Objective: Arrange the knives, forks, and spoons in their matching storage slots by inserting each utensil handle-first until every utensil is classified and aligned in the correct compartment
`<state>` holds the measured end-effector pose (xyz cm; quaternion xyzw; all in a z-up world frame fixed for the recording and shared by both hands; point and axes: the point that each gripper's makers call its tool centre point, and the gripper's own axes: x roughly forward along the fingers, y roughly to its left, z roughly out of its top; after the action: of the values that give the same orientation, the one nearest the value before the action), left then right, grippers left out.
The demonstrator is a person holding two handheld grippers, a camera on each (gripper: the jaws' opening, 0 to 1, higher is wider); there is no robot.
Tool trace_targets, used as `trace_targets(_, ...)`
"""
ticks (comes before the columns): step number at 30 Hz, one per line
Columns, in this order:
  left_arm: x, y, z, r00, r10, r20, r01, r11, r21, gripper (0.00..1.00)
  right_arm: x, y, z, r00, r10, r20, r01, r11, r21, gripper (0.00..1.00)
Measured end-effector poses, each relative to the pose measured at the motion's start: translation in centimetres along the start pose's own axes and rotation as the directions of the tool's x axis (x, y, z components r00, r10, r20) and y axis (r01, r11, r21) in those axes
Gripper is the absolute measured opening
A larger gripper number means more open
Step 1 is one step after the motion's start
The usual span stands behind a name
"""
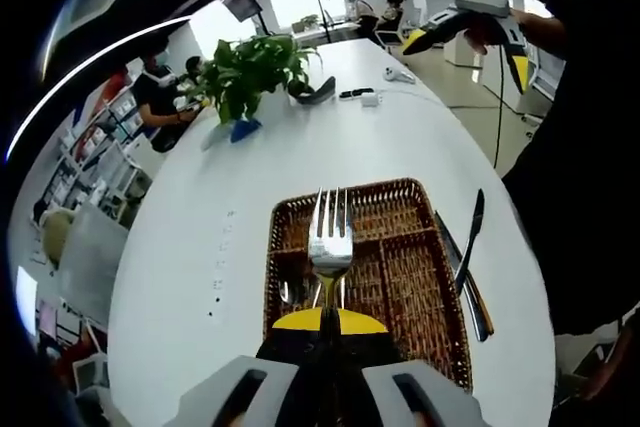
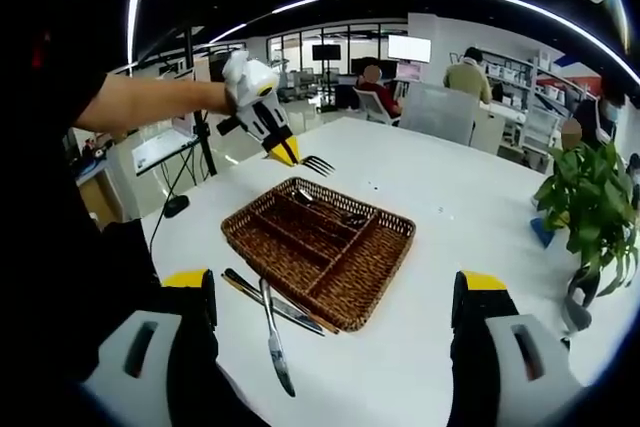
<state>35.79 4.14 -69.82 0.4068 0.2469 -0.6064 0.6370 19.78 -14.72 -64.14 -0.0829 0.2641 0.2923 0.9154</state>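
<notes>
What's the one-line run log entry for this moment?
left hand-held gripper: shut on fork, above wicker tray | right hand-held gripper: open, empty | knives: on table beside tray

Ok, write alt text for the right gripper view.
The open right gripper faces a wicker tray on a white table, two knives lying beside it. Beyond the tray, the left gripper holds a fork above it.

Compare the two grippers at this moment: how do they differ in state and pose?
The left gripper has its jaws shut on a fork, tines pointing forward; the right gripper has its jaws wide apart and holds nothing. The left gripper is raised above the wicker tray; the right gripper faces the tray from the side where the knives lie on the table. Both have yellow-tipped jaws.
</notes>
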Motion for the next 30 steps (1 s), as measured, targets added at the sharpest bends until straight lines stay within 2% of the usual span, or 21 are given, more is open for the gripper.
trace_targets(6,1.3,-0.1,-0.9,1.000,-0.011,0.006,0.011,1.000,-0.012,0.00,0.1,-0.2,0.0,1.000,-0.004,-0.010,0.004,1.000,0.005,0.99)
trace_targets(10,2.7,-0.3,-1.8,1.000,-0.008,-0.014,0.008,1.000,-0.021,0.00,0.1,-0.4,0.0,1.000,-0.007,-0.015,0.007,1.000,0.002,0.99)
trace_targets(13,3.3,-0.4,-1.8,1.000,-0.012,0.004,0.013,0.999,-0.044,0.00,0.1,-0.5,-0.1,1.000,-0.010,-0.016,0.011,1.000,0.006,0.99)
trace_targets(22,5.8,-1.1,-2.5,1.000,-0.019,0.007,0.020,0.996,-0.085,0.00,0.1,-0.7,-0.8,0.999,-0.010,-0.032,0.010,1.000,0.015,0.99)
trace_targets(30,8.1,-2.2,-4.6,0.999,-0.035,-0.027,0.031,0.993,-0.116,0.00,0.1,-0.7,-1.3,0.999,-0.017,-0.037,0.018,0.999,0.027,0.99)
